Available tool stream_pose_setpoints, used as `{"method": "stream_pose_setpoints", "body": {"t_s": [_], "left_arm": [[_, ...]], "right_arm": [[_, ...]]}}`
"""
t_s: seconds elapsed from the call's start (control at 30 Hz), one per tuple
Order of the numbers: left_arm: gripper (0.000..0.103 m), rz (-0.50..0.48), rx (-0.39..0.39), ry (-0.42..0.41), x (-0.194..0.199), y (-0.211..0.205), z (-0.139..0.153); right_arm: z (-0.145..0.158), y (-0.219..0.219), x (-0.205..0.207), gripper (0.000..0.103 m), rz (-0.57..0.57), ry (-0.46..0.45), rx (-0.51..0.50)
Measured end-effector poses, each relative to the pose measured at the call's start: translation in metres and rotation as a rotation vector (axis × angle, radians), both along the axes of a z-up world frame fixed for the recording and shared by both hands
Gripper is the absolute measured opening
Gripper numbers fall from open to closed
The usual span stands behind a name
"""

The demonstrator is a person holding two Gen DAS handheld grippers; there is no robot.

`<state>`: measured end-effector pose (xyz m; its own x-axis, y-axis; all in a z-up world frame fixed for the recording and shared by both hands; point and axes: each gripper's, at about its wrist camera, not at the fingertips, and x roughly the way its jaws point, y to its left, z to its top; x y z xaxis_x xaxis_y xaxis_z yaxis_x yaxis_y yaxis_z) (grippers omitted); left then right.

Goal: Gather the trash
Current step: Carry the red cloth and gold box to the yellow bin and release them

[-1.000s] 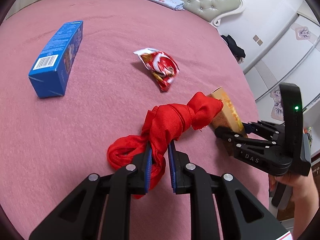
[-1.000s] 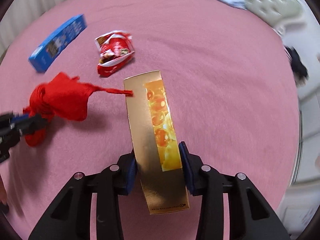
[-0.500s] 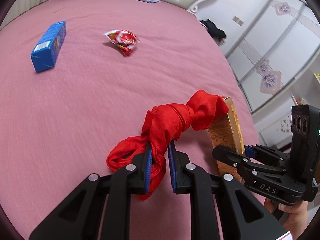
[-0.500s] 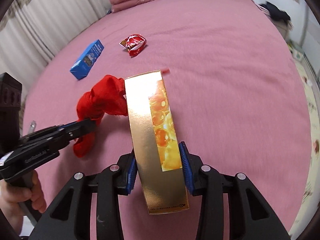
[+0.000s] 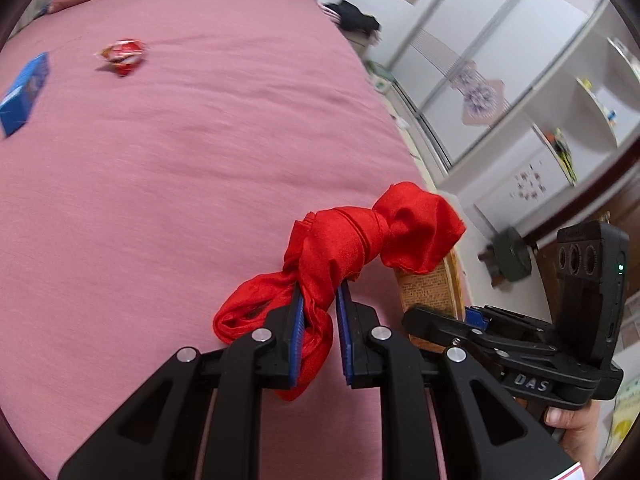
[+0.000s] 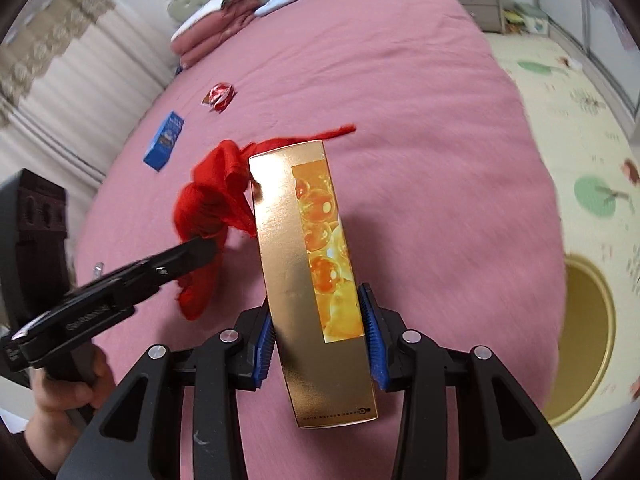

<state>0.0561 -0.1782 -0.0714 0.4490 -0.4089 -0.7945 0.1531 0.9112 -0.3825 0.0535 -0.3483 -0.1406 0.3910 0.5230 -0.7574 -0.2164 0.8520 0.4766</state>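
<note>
Left wrist view shows the left gripper (image 5: 320,328) with its blue-padded jaws pressed in on a knotted red satin cloth (image 5: 352,248), which bulges above the fingers and droops in a loop to their left. The cloth hangs above the pink bedspread (image 5: 180,160), clear of it as far as the blur lets one judge. Just to its right, the knot's flared end overlaps the top of a tall gold cardboard box with orange bubble artwork (image 5: 428,292), held upright in the right gripper (image 5: 440,320), whose black body carries a white "DAS" mark. A bare hand (image 5: 572,424) grips that tool's handle at the lower right.

Far back on the bedspread lie a crumpled red and white snack wrapper (image 5: 124,54) and, well apart from it near the left edge, a blue rectangular carton (image 5: 24,94). White wardrobe doors with floral panels (image 5: 480,88) stand beyond the bed.

From the right wrist view, the right gripper (image 6: 318,340) has its jaws clamped on the two long sides of the gold box (image 6: 312,260), low on its length, so most of the box stands beyond the fingertips. The red cloth (image 6: 212,200) sits just left of the box, touching its upper edge, pinched by the left gripper (image 6: 200,250) coming in from the left. Wrapper (image 6: 219,96) and blue carton (image 6: 165,146) rest further off on the bedspread (image 6: 420,140). Folded pink bedding (image 6: 216,32) is stacked by the headboard, and a pale patterned floor mat (image 6: 580,120) lies to the right of the bed.
</note>
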Motion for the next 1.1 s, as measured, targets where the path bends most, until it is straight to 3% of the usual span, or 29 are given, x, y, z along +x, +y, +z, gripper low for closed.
{"method": "stream_pose_setpoints", "body": {"t_s": [0.43,0.7,0.97,1.0,1.07,1.1], "left_arm": [[0.015,-0.229,0.004,0.029,-0.008,-0.124,-0.001],[0.015,-0.358,-0.001,0.071,-0.003,-0.207,-0.012],[0.016,-0.458,-0.004,0.121,0.001,-0.274,-0.033],[0.018,-0.469,-0.014,0.132,0.003,-0.281,-0.035],[0.033,-0.492,-0.039,0.148,0.004,-0.291,-0.039],[0.049,-0.496,-0.019,0.13,0.003,-0.295,-0.038]], "right_arm": [[-0.005,-0.123,-0.058,0.037,-0.226,-0.013,0.104],[-0.02,-0.198,-0.086,0.037,-0.397,0.008,0.079],[-0.043,-0.243,-0.103,0.038,-0.516,0.047,0.059],[-0.045,-0.249,-0.104,0.038,-0.526,0.048,0.062],[-0.047,-0.259,-0.107,0.038,-0.534,0.045,0.064],[-0.047,-0.262,-0.108,0.039,-0.535,0.043,0.067]]}}
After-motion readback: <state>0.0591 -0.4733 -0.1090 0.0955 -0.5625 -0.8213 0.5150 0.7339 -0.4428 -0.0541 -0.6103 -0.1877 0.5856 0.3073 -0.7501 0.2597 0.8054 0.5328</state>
